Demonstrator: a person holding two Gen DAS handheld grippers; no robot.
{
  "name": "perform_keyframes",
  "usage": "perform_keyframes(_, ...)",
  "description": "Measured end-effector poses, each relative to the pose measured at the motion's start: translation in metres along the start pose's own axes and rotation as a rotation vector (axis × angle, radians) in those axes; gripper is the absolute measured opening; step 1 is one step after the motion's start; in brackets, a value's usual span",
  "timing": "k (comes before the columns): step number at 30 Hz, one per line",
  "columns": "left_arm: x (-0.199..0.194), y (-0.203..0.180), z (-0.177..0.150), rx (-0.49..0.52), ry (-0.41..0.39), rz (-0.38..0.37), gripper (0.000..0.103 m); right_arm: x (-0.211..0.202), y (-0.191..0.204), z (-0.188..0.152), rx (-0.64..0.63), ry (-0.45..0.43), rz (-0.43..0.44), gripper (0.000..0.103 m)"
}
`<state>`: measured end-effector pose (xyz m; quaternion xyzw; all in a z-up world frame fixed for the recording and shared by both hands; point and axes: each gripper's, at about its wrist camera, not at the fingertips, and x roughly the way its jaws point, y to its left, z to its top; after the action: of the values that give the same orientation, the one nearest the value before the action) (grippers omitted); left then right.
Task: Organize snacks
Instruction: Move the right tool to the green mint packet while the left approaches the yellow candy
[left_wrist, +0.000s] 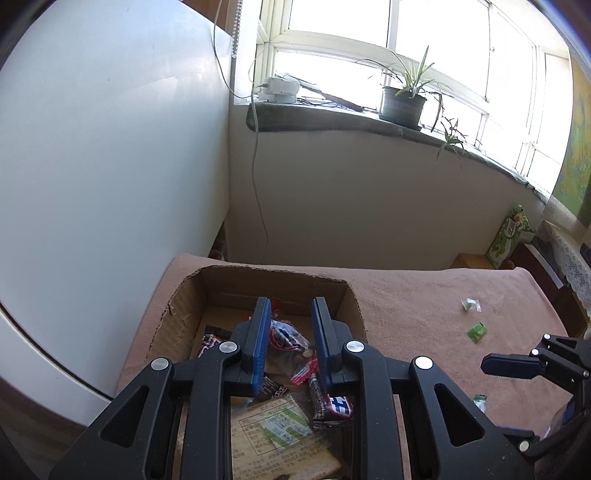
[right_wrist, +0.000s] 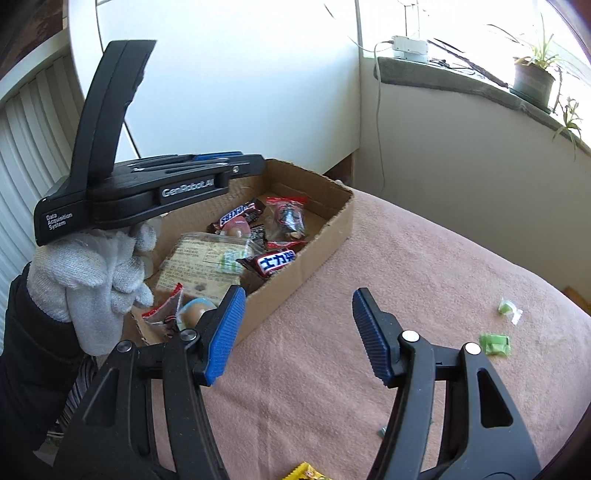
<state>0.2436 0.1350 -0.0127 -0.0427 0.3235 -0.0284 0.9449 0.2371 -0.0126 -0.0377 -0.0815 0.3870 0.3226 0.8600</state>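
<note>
The left tool (left_wrist: 288, 341) is hovering over an open cardboard box (left_wrist: 352, 299) with its blue pads (left_wrist: 260, 343) parted and nothing between them, above a pile of wrapped snacks (right_wrist: 236, 243) lying inside the box. The box is sitting at the far left corner of a surface (right_wrist: 424, 266) covered in pink cloth. The right tool (right_wrist: 297, 332) is hanging spread wide and empty over the cloth just beside the box, while two green candies (right_wrist: 495, 343) are lying well apart from the box, toward the right edge.
</note>
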Motion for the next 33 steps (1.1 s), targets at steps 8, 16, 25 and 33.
perform_keyframes(8, -0.015, -0.054, -0.018, 0.123, 0.015, -0.147, 0.025, -0.028, -0.071, -0.026, 0.130, 0.013, -0.108, 0.063)
perform_keyframes(16, -0.025, -0.104, -0.059, 0.264, 0.107, -0.327, 0.025, -0.036, -0.114, -0.065, 0.239, 0.076, -0.142, 0.063)
perform_keyframes(25, -0.041, -0.131, -0.105, 0.357, 0.214, -0.504, 0.032, -0.024, -0.112, -0.092, 0.311, 0.154, -0.089, 0.063)
perform_keyframes(33, -0.037, -0.152, -0.135, 0.459, 0.279, -0.508, 0.032, -0.004, -0.108, -0.096, 0.378, 0.209, -0.011, 0.057)
